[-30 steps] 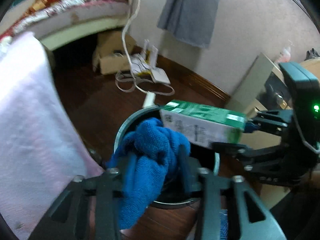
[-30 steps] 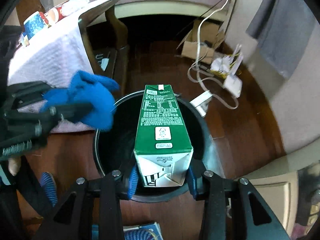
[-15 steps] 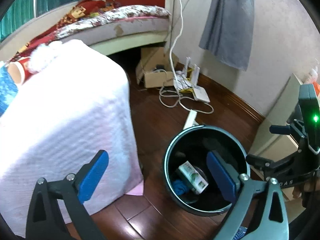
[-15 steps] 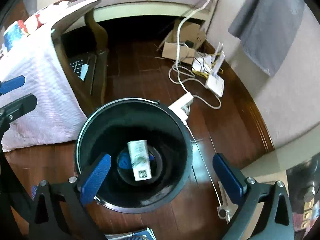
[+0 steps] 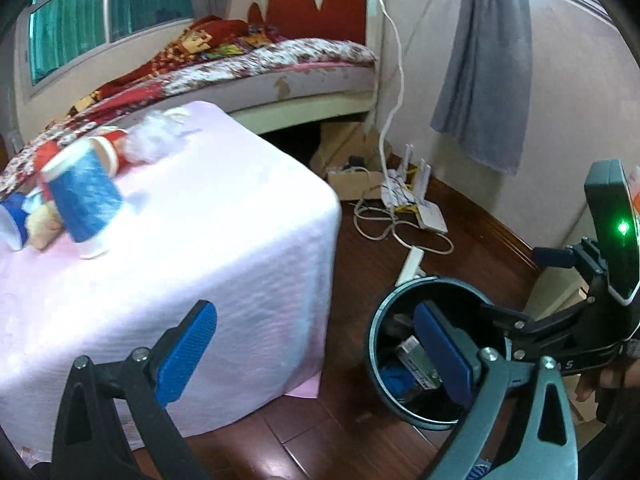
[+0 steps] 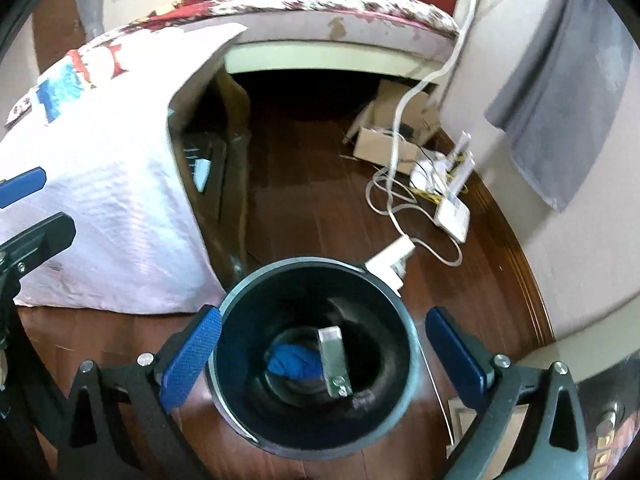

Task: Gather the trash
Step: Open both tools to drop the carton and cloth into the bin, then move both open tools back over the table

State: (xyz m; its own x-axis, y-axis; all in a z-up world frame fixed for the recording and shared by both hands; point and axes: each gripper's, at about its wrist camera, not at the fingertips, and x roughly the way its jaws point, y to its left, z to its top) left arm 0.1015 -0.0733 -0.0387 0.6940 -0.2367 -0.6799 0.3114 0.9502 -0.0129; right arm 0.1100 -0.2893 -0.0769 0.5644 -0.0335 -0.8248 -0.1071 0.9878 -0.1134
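As tongs (image 6: pixel 320 354) gape, carton (image 6: pixel 335 356) in bin (image 6: pixel 404 320)

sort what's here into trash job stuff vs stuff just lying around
Job:
- black bin
- blue cloth inside it
- carton inside it
- blue paper cup on the table
- left gripper, open
- right gripper, open

Lying about:
- router
- white cable
- cardboard box
- bed
- grey curtain
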